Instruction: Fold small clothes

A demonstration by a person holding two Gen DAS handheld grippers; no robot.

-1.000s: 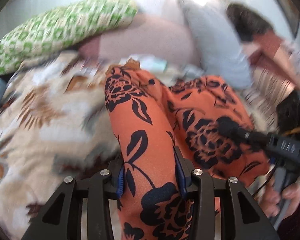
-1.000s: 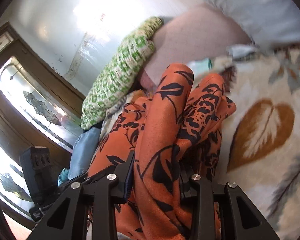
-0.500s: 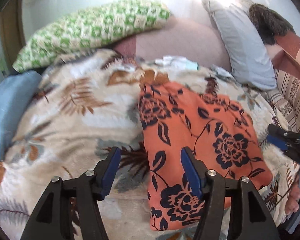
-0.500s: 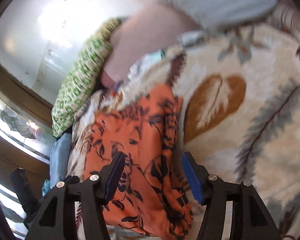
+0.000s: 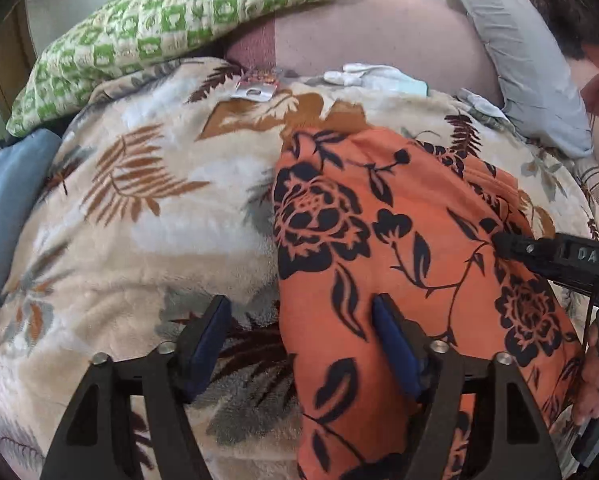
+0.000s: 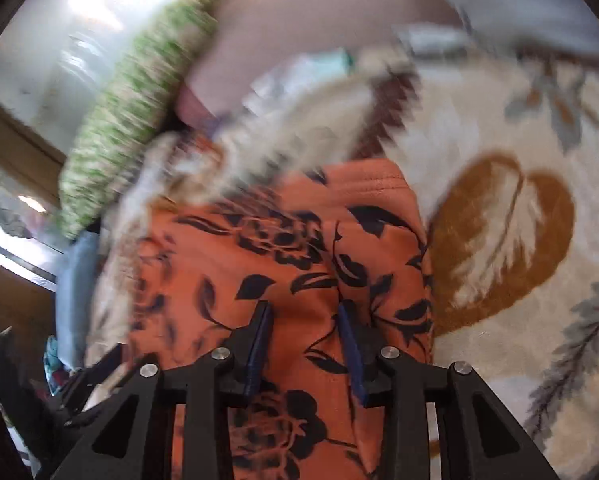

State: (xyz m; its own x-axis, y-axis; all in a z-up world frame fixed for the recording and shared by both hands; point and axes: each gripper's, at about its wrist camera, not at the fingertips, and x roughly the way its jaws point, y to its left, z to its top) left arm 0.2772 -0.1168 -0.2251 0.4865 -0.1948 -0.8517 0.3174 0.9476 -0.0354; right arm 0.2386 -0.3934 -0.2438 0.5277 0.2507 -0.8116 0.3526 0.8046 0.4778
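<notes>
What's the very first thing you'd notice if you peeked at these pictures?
The bright orange cloth with black flowers jumps out first, lying flat on the fluffy leaf-print blanket. Behind it, a green-and-white checked pillow leans at the back left. Two black grippers reach in from the bottom: the left gripper straddles the cloth's left edge with its jaws opening, and the right gripper has cloth between its closing jaws.

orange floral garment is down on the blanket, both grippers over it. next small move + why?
Probably let the right gripper finish closing on the fabric ridge between its pads, then lift that edge for the next fold. The orange garment lies fairly flat on the blanket. The left gripper is opening and straddles the garment's left edge without pinching it, so it looks like only the right is taking a grip.
</notes>
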